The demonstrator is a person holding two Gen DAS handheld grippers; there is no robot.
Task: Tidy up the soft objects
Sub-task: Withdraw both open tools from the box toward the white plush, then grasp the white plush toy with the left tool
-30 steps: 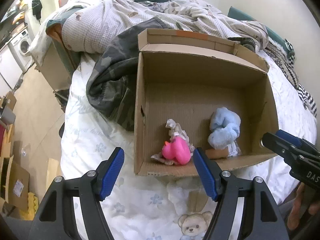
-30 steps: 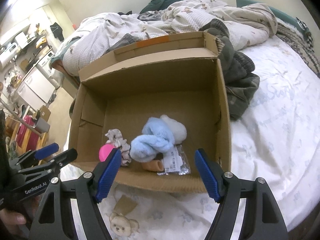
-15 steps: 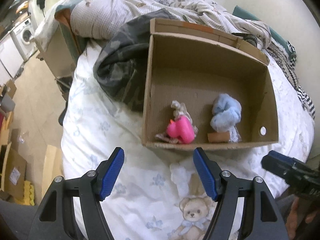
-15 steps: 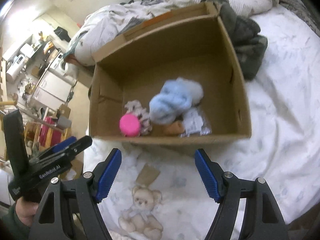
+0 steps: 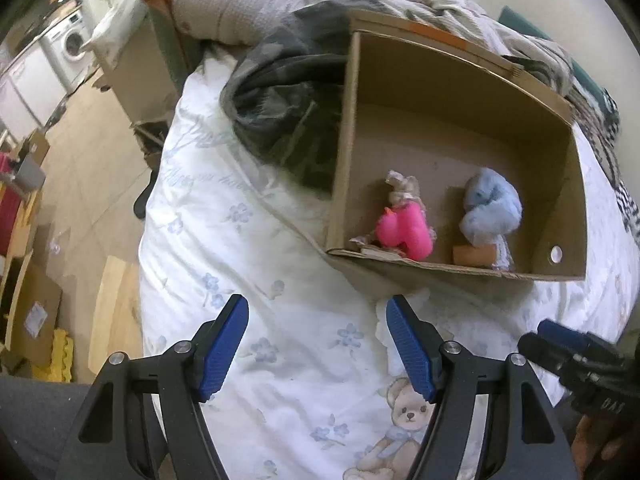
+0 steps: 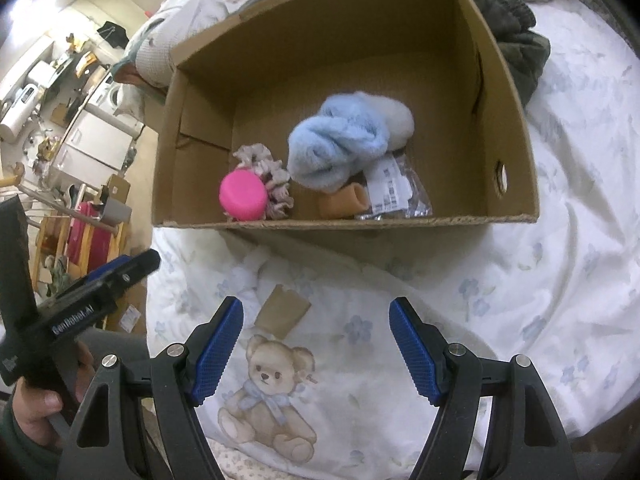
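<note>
Cardboard box sits on the bed's white sheet in our left wrist view; along its near wall lie a pink toy and a blue fluffy toy. Our left gripper hangs over the sheet, jaws spread, nothing between them.

From the right wrist view, the box holds the pink toy, blue fluffy toy and a plastic packet by its near wall. Our right gripper is spread, empty, above a printed teddy bear.
</note>
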